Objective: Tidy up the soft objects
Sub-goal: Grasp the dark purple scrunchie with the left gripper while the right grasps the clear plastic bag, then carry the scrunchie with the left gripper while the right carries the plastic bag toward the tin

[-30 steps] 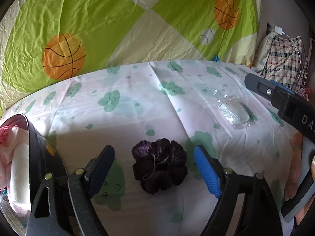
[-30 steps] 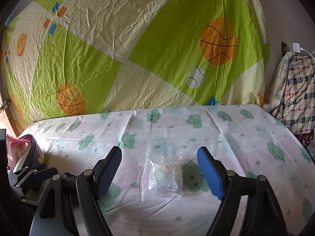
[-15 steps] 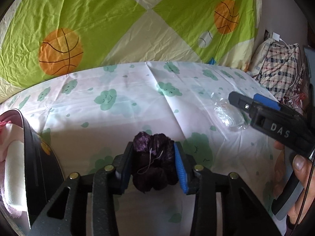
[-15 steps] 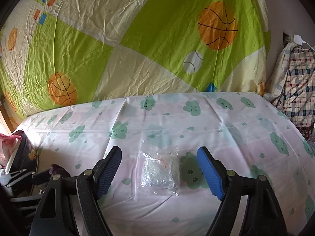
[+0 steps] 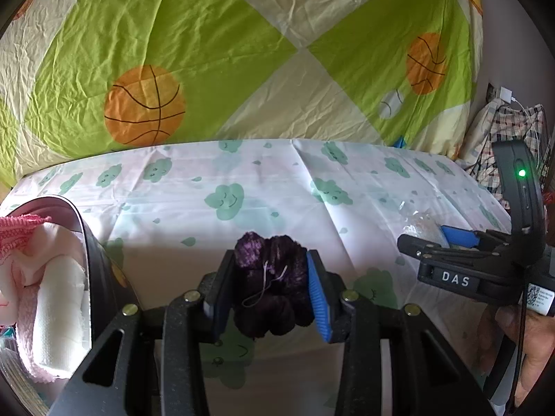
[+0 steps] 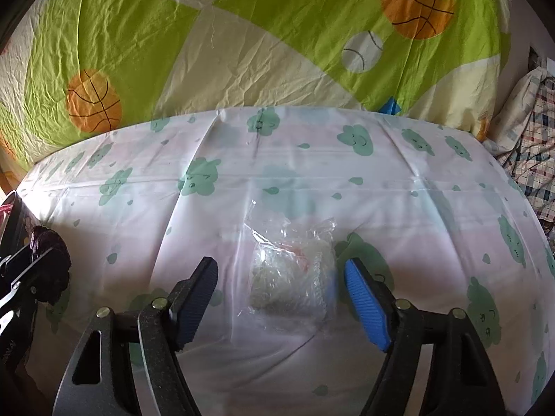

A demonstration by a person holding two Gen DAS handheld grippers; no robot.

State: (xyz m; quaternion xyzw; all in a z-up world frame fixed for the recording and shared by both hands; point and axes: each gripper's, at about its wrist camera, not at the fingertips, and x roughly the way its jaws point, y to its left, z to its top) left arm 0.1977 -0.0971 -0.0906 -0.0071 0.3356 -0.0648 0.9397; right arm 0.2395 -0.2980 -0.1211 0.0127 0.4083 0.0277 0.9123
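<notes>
The left gripper point(image 5: 265, 289) pinches the scrunchie point(image 5: 270, 287) between its jaws. The scrunchie hangs just above the bed point(image 5: 242, 180), gripped across its middle so the soft velvet compresses evenly and does not slip. The bin point(image 5: 93, 260) stands just beside it on the left, already holding pink and white cloths point(image 5: 41, 277); this placement keeps the transfer path short.

The right gripper point(image 6: 281, 294) has its jaws spread, one on each side of the bag point(image 6: 295, 274), which lies flat on the bed. The jaws straddle the bag for a closing grasp; contact is not yet made.

Compared with one second ago, the left jaws, then spread around the scrunchie on the bed, are pressed onto it and it is raised. The right gripper is closer to the bag.
</notes>
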